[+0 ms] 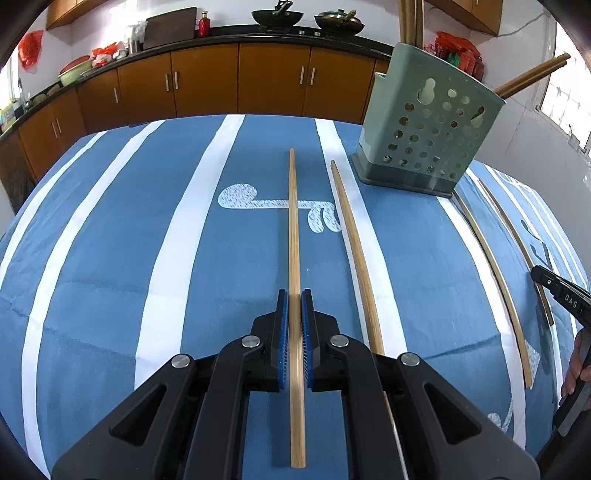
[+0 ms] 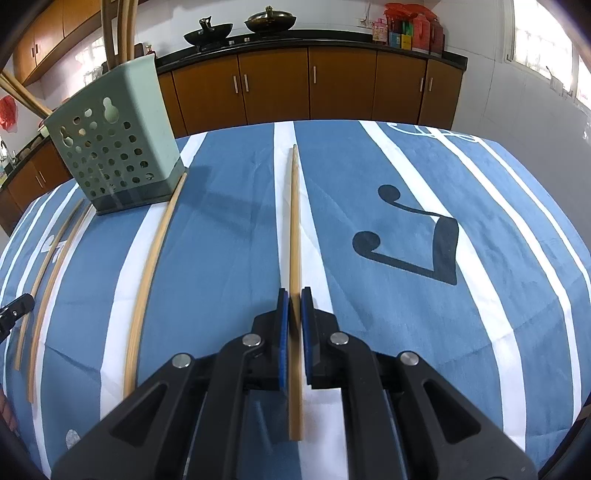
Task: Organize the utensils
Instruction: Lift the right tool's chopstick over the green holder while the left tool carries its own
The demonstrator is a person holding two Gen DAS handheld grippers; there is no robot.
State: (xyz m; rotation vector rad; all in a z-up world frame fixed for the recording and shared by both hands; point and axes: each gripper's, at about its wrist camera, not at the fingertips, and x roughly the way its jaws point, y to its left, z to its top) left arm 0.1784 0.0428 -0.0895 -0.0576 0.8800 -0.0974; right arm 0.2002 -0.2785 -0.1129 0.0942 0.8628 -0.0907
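Two chopsticks (image 1: 412, 22) in holder (image 1: 424, 125) cut off by frame top

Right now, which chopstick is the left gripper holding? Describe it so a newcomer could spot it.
Start at the green perforated holder on the blue striped tablecloth. Four chopsticks lie loose around it; take the one farthest to the holder's left in the left wrist view, the held chopstick. Unlike the free chopstick beside it, it is clamped between the left gripper pads.
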